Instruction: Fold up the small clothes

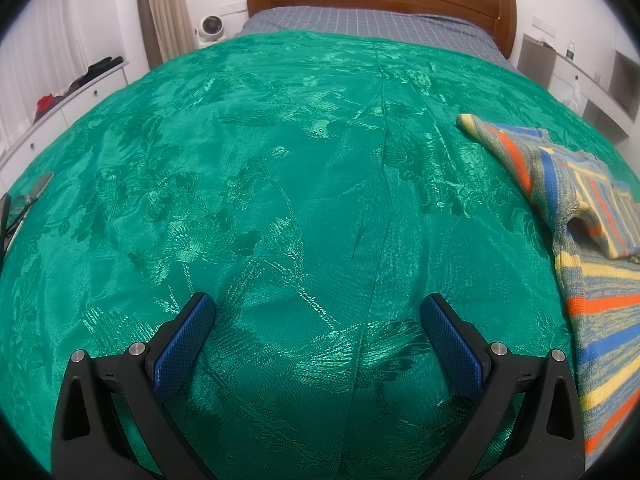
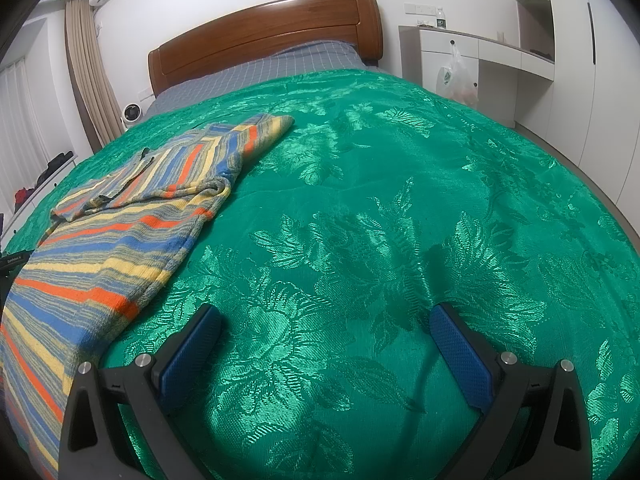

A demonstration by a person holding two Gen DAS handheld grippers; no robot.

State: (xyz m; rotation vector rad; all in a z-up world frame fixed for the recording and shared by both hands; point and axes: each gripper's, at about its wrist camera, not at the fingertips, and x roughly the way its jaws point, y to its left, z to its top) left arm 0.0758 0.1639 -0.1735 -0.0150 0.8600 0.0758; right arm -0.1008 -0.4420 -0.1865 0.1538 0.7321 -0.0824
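A striped sweater [image 2: 120, 236] lies on a bed under a shiny green bedspread [image 2: 400, 208] woven with leaf and flower patterns. The knit carries bands of blue, orange, yellow and grey. In the right wrist view it runs from the lower left edge of the frame up toward the middle of the bed, with 1 sleeve [image 2: 256, 132] stretched out toward the headboard [image 2: 264, 36] and another part of the garment doubled over on top of the body, leaving a rumpled fold near its middle. In the left wrist view the same sweater [image 1: 592, 240] sits at the right edge of the frame, its sleeve tip [image 1: 476, 124] pointing toward the centre of the bed.

The left gripper [image 1: 318, 320] hovers over bare bedspread, its jaws spread wide apart and holding nothing; the sweater lies off to its right, apart from the blue pads [image 1: 180, 348]. The right gripper [image 2: 326, 328] is likewise over bare green fabric with its jaws wide apart and empty. Its left finger [image 2: 188, 356] sits just beside the sweater's edge, though whether it touches the knit cannot be told.

Beyond the bedspread a grey checked sheet [image 2: 256, 72] covers the head of the bed below the wooden headboard. A small white fan [image 1: 210, 26] stands beside the bed near a beige curtain [image 1: 164, 4], and a plastic bag [image 2: 456, 80] hangs from the white cabinets [image 2: 480, 48] on the other side.
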